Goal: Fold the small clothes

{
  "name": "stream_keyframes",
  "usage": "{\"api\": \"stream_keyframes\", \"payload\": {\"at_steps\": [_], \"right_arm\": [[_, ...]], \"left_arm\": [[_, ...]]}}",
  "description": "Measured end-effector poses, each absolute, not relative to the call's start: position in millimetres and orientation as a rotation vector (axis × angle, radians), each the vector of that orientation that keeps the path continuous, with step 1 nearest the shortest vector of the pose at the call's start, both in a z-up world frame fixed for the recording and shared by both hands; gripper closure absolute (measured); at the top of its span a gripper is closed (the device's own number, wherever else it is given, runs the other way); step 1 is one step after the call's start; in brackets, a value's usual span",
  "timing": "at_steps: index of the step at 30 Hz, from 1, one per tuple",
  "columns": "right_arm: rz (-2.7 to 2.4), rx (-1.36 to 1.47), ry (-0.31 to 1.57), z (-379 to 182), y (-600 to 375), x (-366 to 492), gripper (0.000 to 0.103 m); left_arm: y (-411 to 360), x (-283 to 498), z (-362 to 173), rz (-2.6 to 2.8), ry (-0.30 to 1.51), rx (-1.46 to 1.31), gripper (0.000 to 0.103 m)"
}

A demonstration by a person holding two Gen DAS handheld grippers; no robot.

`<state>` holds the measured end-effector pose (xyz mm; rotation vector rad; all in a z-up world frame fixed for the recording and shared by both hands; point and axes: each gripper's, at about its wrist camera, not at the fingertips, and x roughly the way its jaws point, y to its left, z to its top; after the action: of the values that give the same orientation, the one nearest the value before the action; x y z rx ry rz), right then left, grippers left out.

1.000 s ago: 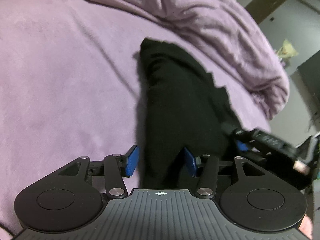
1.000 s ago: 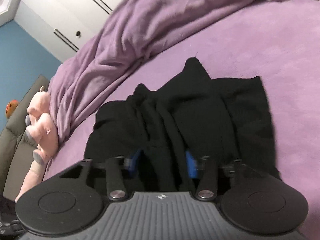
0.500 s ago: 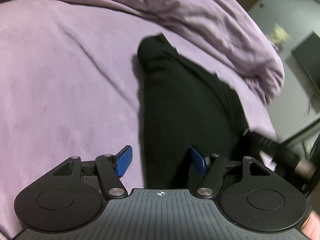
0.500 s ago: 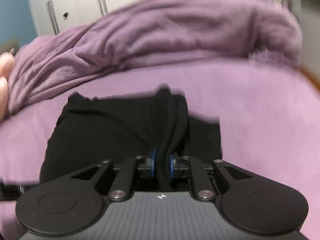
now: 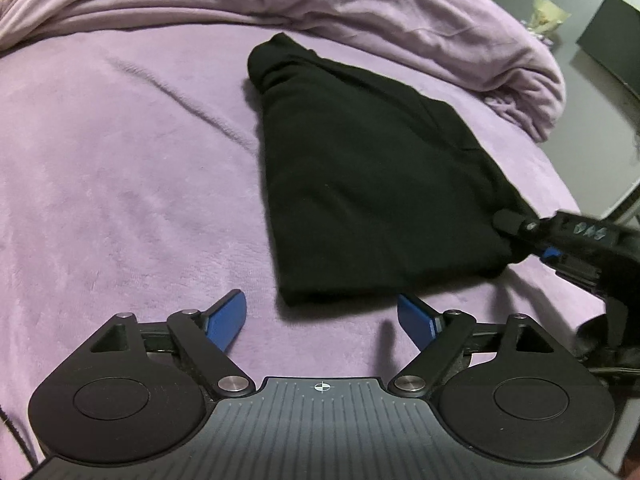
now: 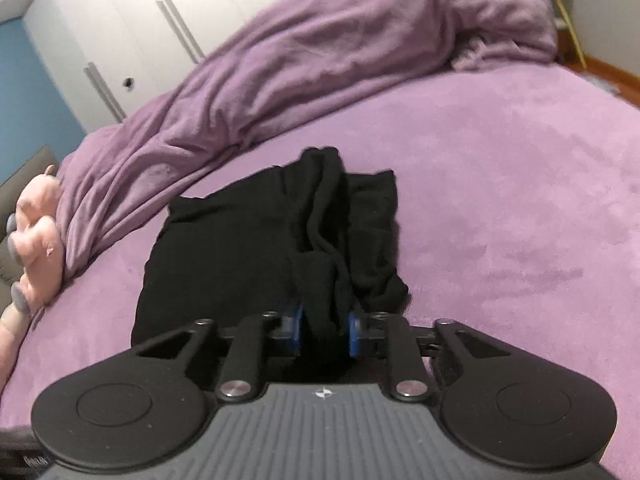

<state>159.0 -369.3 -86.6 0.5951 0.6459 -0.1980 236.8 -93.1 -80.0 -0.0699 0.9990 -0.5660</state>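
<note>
A small black garment [image 5: 360,184] lies folded on the purple bed cover [image 5: 120,184]. My left gripper [image 5: 322,318] is open and empty, just short of the garment's near edge. My right gripper [image 6: 323,328] is shut on a bunched fold of the black garment [image 6: 248,248] at its near edge. In the left wrist view the right gripper [image 5: 536,240] pinches the garment's right corner.
A rumpled purple blanket [image 6: 320,60] lies heaped along the far side of the bed. A pink plush toy [image 6: 36,232] sits at the left edge. White wardrobe doors [image 6: 140,32] stand behind. The bed's edge and a dark cabinet [image 5: 612,48] are at the right.
My left gripper has let go of the garment, opened wide and pulled back. My right gripper has closed on a fold of the cloth and swung round with it.
</note>
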Motion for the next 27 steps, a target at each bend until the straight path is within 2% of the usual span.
{"api": "stream_keyframes", "payload": {"at_steps": [9, 27], "right_arm": [[-0.093, 1.180, 0.571, -109, -416, 137, 0.091], [-0.102, 1.196, 0.613, -115, -424, 128, 0.092]], "left_arm": [[-104, 243, -73, -0.465, 1.024, -0.119, 0.019], [-78, 268, -66, -0.335, 0.979, -0.212, 0.021]]}}
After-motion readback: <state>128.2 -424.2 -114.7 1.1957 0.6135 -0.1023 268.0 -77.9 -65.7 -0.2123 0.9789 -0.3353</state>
